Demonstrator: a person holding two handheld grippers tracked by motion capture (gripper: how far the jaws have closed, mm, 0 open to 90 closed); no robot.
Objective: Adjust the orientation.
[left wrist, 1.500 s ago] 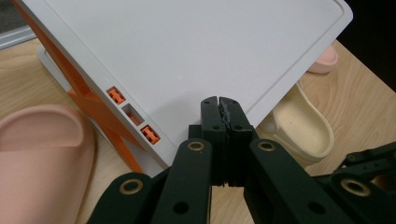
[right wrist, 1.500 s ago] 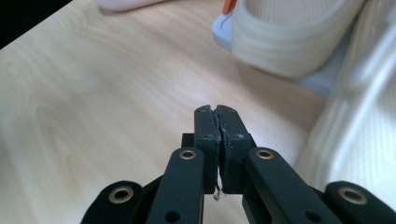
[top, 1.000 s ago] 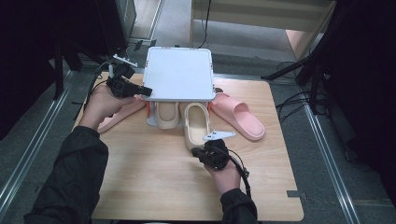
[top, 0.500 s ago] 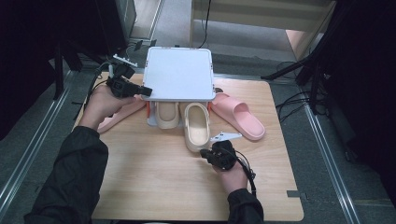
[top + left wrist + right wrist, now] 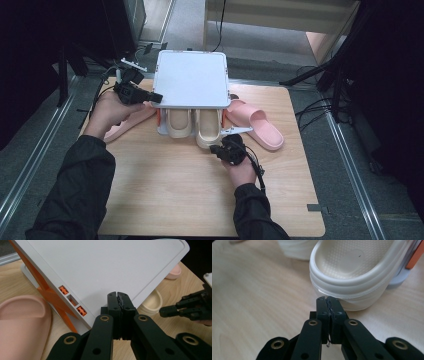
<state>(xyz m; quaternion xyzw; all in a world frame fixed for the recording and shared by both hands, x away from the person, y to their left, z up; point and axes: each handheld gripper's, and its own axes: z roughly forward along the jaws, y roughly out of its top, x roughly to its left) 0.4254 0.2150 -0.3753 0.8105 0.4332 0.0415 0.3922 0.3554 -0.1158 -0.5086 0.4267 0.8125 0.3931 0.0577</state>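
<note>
The cream foam-rubber slipper (image 5: 352, 272), light and springy, sits just ahead of the closed, empty right tongs (image 5: 327, 300); its thick heel rim looks the best hold.

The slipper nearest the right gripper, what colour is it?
Cream, clearest in the right gripper view.

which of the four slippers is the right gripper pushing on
The right-hand cream slipper under the white rack; the right gripper meets its heel.
</note>
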